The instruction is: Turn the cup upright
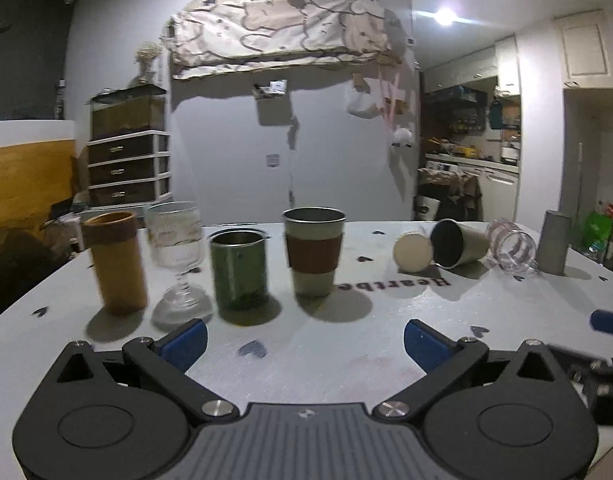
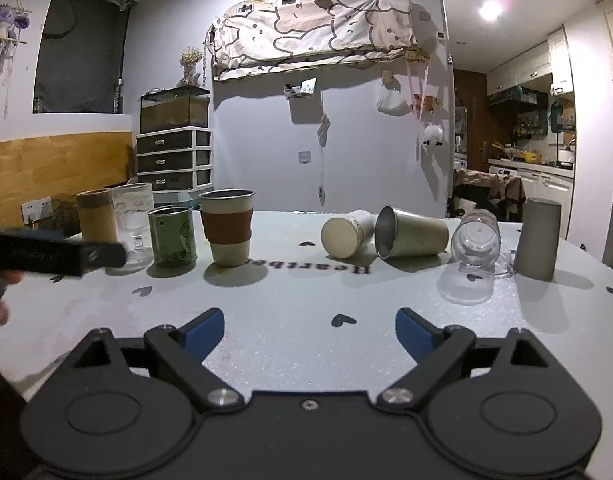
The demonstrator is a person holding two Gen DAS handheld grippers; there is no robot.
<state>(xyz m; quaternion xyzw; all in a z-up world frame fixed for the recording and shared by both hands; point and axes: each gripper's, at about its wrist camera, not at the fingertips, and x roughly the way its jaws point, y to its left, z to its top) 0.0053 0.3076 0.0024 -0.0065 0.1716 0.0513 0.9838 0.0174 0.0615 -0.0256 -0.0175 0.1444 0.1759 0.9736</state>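
- Both tools hover low over the table (image 2: 290, 304), level, blue pads spread apart and holding nothing: left tool (image 1: 305, 340), right tool (image 2: 309, 330).
- Four cups stand upright at left.
- Three lie tipped at right: white cup (image 2: 344, 236), steel cup (image 2: 412, 238), glass cup (image 2: 476, 240).
- One grey cup (image 2: 538, 238) stands beside them.
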